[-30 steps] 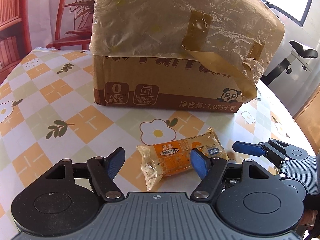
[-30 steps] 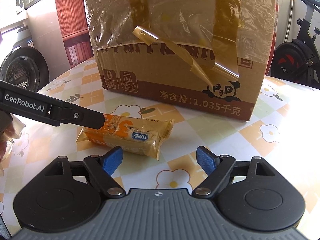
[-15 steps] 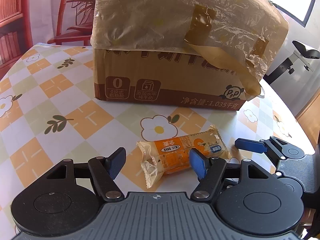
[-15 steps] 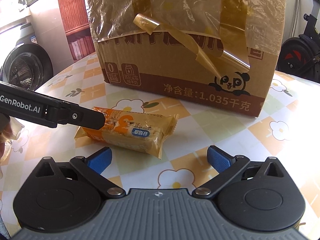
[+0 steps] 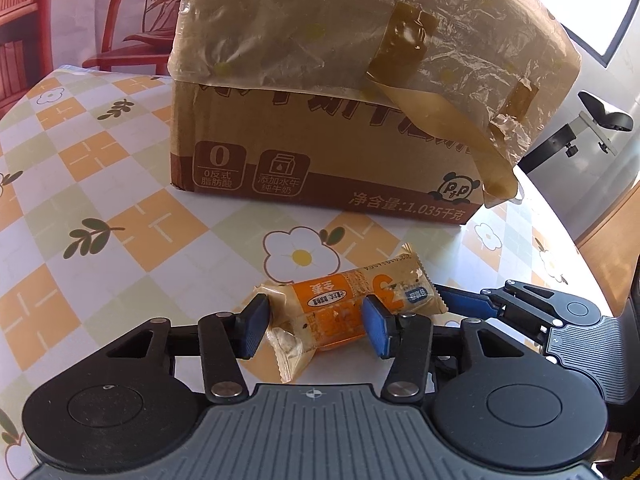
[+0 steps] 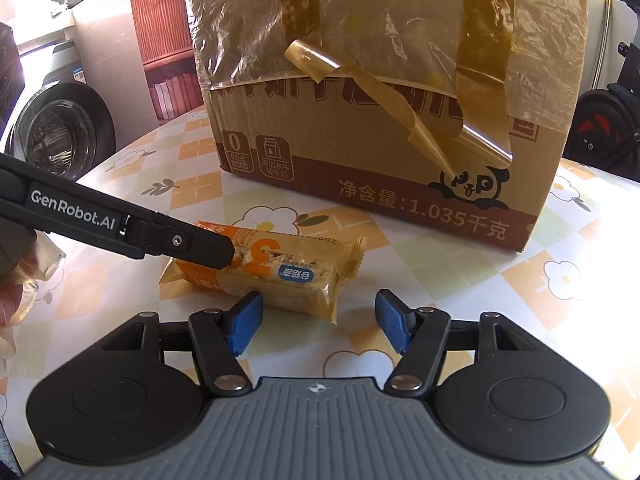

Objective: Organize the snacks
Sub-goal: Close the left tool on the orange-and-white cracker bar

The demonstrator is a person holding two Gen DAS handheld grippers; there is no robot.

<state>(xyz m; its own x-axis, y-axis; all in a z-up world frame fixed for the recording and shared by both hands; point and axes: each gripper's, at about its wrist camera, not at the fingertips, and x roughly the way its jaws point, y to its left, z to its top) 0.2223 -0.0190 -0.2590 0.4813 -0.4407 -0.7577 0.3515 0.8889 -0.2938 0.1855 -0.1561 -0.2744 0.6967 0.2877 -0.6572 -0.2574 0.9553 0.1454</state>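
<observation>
An orange-wrapped snack bar (image 5: 340,304) lies flat on the flowered tablecloth (image 5: 120,220), in front of a big cardboard box (image 5: 320,152). My left gripper (image 5: 316,326) straddles the bar's left half and its jaws are closing. The blue pads sit right at the wrapper, which is not squashed or lifted. From the right wrist view, a left gripper finger (image 6: 192,242) reaches over the bar (image 6: 280,276). My right gripper (image 6: 318,318) hovers just short of the bar's right end. Its jaws are closing too, and only a wrapper corner lies between the tips. One right finger (image 5: 468,305) shows beside the bar.
The box (image 6: 380,152) is covered in loose plastic film and peeling brown tape and fills the back of the table. The table's round edge runs close on the right (image 5: 560,224). An exercise bike (image 6: 608,120) and a washing machine (image 6: 60,132) stand beyond the table.
My left jaws have narrowed around the bar. My right jaws widened, then narrowed again. The bar has stayed where it was on the cloth.
</observation>
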